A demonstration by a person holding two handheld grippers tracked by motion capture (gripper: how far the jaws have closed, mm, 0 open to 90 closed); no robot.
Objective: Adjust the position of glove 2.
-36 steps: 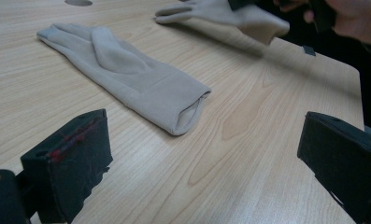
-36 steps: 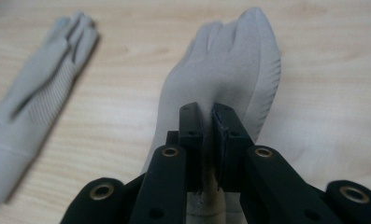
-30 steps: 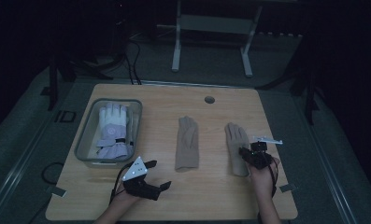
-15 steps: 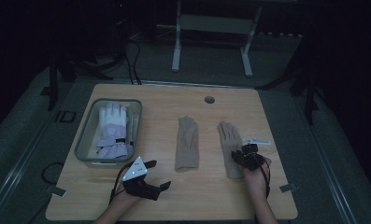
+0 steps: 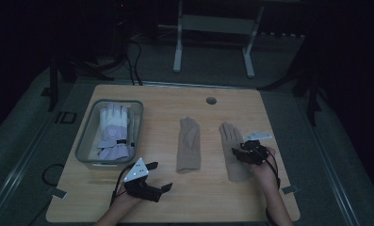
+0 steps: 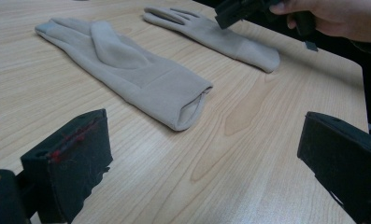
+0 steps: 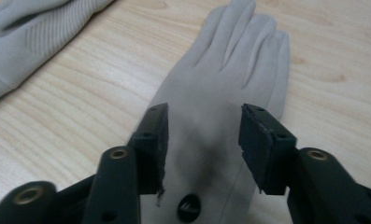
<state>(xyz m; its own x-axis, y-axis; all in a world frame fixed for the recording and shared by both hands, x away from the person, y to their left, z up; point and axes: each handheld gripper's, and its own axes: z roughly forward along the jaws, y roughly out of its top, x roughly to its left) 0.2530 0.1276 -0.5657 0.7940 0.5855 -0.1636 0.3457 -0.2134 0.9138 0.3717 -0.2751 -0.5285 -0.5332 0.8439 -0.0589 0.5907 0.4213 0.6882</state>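
- Overhead, the right gripper [image 5: 243, 151] hovers over the palm of the right beige glove [image 5: 231, 153], the person's right hand [image 5: 264, 170] coming in from the table's [image 5: 269, 108] near edge; the left gripper [image 5: 161, 176] rests low at the near left, aimed rightwards toward the middle beige glove [image 5: 189, 150]. A clear bin [image 5: 83, 141] holds white gloves [image 5: 113, 133].
- Left gripper view: jaws stand wide apart with bare table between them (both beige gloves lie beyond, the nearer one's open cuff facing the camera).
- Right gripper view: jaws have just been opening; they straddle the glove's back about half open, pads clear of the fabric.
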